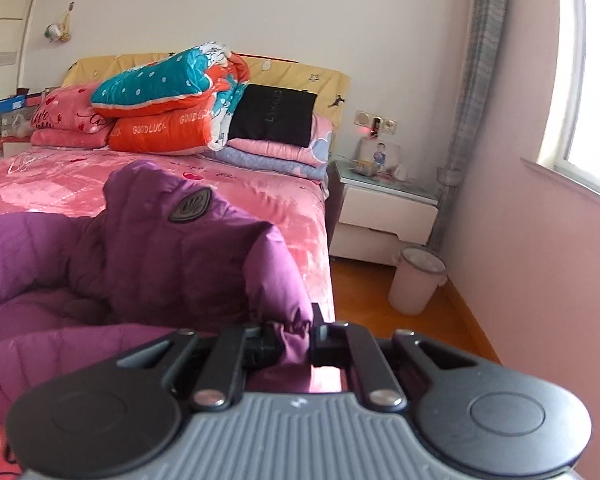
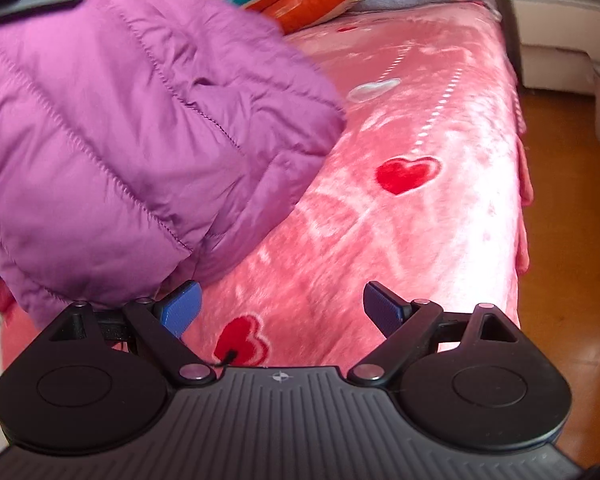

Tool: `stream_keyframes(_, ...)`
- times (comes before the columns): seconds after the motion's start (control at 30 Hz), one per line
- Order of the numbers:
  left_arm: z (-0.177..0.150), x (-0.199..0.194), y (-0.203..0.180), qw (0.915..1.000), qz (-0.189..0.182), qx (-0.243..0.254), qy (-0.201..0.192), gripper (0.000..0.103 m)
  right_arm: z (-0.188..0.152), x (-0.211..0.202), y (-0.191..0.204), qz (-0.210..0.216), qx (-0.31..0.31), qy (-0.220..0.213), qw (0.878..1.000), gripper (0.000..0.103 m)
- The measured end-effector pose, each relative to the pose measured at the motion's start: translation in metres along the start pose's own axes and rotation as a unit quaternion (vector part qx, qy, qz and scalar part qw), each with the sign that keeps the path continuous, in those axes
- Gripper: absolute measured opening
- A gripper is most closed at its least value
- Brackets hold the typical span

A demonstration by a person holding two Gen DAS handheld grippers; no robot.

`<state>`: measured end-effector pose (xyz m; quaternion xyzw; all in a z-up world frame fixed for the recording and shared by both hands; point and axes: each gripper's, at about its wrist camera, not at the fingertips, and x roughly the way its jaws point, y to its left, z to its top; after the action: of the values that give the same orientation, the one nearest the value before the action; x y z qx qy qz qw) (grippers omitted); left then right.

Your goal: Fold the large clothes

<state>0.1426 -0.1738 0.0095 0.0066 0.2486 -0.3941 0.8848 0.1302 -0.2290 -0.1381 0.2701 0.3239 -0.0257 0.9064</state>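
Purple padded jacket (image 1: 148, 248) lies bunched on the pink heart-print bed (image 1: 260, 200), spreading from the bed's left part toward its right edge, with an oval dark badge showing on one raised fold. The left hand-held gripper (image 1: 296, 344) is pinching a puffy end of the jacket, its black fingers pressed tight on the fabric just above the near right edge of the bed. Behind the jacket, at the head edge, a pile of bedding stands: a pink pillow (image 1: 66, 114) at the left, an orange and teal quilt (image 1: 172, 108) in the middle, then a black cushion (image 1: 274, 114) on folded pink and lilac blankets. Right of the bed stands a white nightstand (image 1: 384, 216) with small items on top, and a pale bin (image 1: 416, 280) sits on the wooden floor beside it, under a grey curtain (image 1: 472, 92) and a window. In the right wrist view, the right hand-held gripper (image 2: 282, 312) is spread wide over the bare bedspread, its blue pads (image 2: 182, 312) empty, the left pad just beside the jacket's lifted bulk.
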Motion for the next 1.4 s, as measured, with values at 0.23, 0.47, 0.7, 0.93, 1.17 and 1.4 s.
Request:
stream_keyframes(0.23,0.011,0.050,-0.040,0.9982,0.034,-0.028,0.041,0.020,0.003,-0.008,-0.033,-0.028,0.085,-0.007,0.996,0.103)
stream_keyframes(0.47,0.018,0.041,-0.065,0.9967,0.063,-0.014,0.050,0.066,0.002,-0.004,-0.048,-0.050,0.125,-0.003,0.991,0.103)
stream_keyframes(0.7,0.025,-0.019,-0.055,0.9974,0.070,-0.014,0.012,0.084,0.008,-0.010,-0.053,-0.043,0.110,-0.008,0.993,0.103)
stream_keyframes(0.93,0.002,-0.110,0.012,0.9920,0.110,-0.028,-0.054,0.100,0.010,-0.022,-0.062,-0.046,0.122,-0.029,0.991,0.103)
stream_keyframes(1.17,-0.041,-0.154,0.127,0.9618,0.241,-0.096,-0.087,0.100,0.006,-0.064,-0.040,-0.071,0.078,-0.096,0.990,0.103)
stream_keyframes(1.4,-0.085,-0.160,0.219,0.9378,0.289,-0.164,-0.101,0.100,0.018,-0.116,0.020,-0.096,-0.004,-0.184,0.978,0.103)
